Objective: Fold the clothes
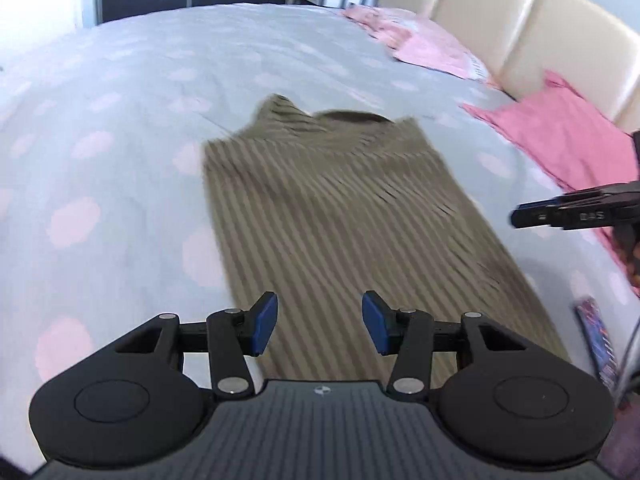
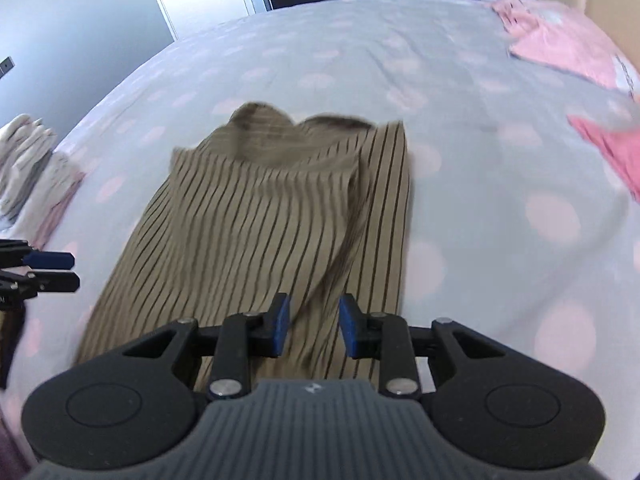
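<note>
Across the whole scene, bed (image 1: pixel 160 80): grey cover with pale pink dots; it carries everything below.
Headboard (image 1: pixel 500 20): cream padded panels along the far right edge.
Striped garment (image 1: pixel 320 200): olive-tan with thin dark stripes, lying lengthwise mid-bed and folded into a long narrow panel; neckline at the far end. From my right wrist view (image 2: pixel 260 220) a raised crease runs down its right part.
Pink clothes (image 1: pixel 560 140): right of the garment, apart from it; a paler pink piece (image 1: pixel 420 44) sits farther off.
Pale folded pile (image 2: pixel 28 160): left edge of the bed.
My left gripper (image 1: pixel 319 326): fingers parted, nothing between them; hangs over the garment's near end.
My right gripper (image 2: pixel 314 330): fingers parted, released, no cloth pinched; over the garment's near right part.
</note>
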Demonstrator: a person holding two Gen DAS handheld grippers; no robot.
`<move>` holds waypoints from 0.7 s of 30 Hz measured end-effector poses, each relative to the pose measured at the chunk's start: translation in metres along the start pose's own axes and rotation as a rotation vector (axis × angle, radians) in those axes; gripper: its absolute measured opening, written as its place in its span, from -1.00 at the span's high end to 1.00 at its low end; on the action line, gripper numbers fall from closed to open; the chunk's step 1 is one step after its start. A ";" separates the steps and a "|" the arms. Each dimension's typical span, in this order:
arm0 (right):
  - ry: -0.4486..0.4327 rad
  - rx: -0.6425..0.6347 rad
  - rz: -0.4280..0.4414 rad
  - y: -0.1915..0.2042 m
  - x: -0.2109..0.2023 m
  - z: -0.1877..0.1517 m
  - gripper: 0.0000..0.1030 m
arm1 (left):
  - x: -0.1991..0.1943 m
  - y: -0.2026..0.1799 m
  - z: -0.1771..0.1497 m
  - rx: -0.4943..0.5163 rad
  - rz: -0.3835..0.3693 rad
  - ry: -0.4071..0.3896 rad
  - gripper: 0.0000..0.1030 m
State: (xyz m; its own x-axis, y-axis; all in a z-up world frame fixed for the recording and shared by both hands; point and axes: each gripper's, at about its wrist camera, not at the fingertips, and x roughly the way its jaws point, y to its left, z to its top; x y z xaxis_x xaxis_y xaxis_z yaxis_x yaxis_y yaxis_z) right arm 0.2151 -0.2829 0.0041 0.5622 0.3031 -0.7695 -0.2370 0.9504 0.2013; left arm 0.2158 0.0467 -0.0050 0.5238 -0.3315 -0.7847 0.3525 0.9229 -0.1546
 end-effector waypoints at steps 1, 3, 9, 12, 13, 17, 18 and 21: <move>-0.011 -0.005 -0.002 -0.002 0.007 0.009 0.40 | 0.006 0.007 0.006 -0.011 0.009 -0.002 0.13; -0.029 -0.008 -0.007 -0.007 0.023 0.026 0.40 | 0.018 0.020 0.016 -0.038 0.015 -0.007 0.13; -0.037 -0.004 -0.033 -0.015 0.067 0.061 0.40 | 0.052 0.044 0.044 -0.059 0.010 -0.040 0.13; -0.032 -0.001 -0.037 -0.018 0.080 0.067 0.40 | 0.072 0.053 0.061 -0.065 0.026 -0.051 0.19; -0.028 -0.001 -0.037 -0.018 0.085 0.068 0.49 | 0.077 0.056 0.066 -0.075 0.028 -0.059 0.19; -0.021 -0.006 -0.028 -0.018 0.090 0.069 0.98 | 0.106 0.070 0.091 -0.120 0.047 -0.076 0.19; -0.023 -0.014 -0.036 -0.017 0.090 0.069 0.98 | 0.116 0.072 0.095 -0.123 0.062 -0.063 0.19; -0.032 -0.032 -0.056 -0.016 0.090 0.071 0.99 | 0.144 0.078 0.103 -0.126 0.118 -0.015 0.29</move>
State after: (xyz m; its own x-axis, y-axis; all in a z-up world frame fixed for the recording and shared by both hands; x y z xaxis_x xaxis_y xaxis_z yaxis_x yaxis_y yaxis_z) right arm 0.3256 -0.2654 -0.0254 0.5998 0.2524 -0.7593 -0.2295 0.9633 0.1390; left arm 0.3987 0.0506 -0.0686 0.5675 -0.2217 -0.7929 0.1885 0.9725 -0.1370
